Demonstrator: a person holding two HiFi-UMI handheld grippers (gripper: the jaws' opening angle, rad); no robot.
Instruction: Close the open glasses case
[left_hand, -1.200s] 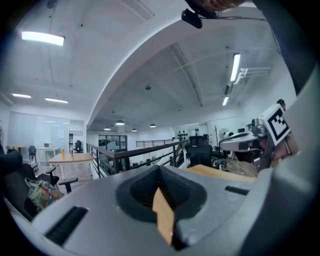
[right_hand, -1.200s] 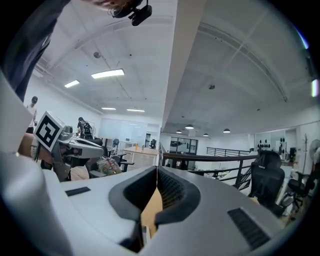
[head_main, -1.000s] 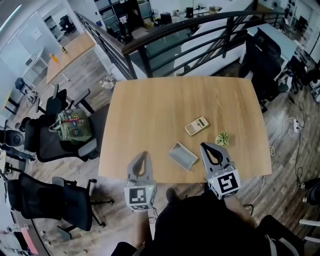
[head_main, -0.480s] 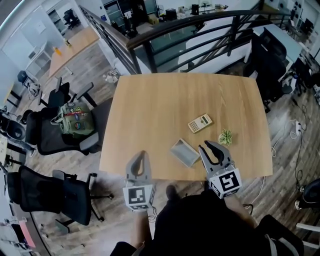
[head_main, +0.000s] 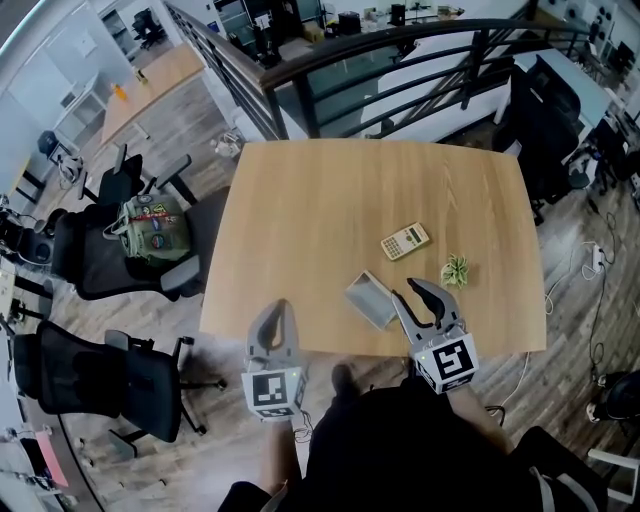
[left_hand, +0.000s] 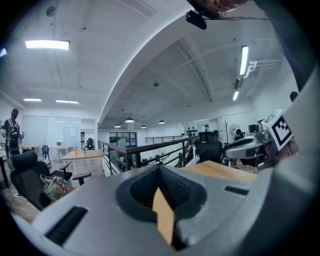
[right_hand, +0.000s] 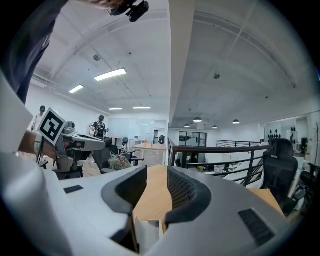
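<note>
Glasses case (head_main: 371, 299) just beside right tool (head_main: 409, 293)

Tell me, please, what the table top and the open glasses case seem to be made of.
Table top: likely wood or wood-look laminate, matte; light brown with faint grain lines. Glasses case: grey with a dull finish, perhaps plastic or covered board; too small to tell.

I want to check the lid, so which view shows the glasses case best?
Head view: the whole open glasses case lies on the table beside the right gripper. Neither gripper view clearly shows it.
</note>
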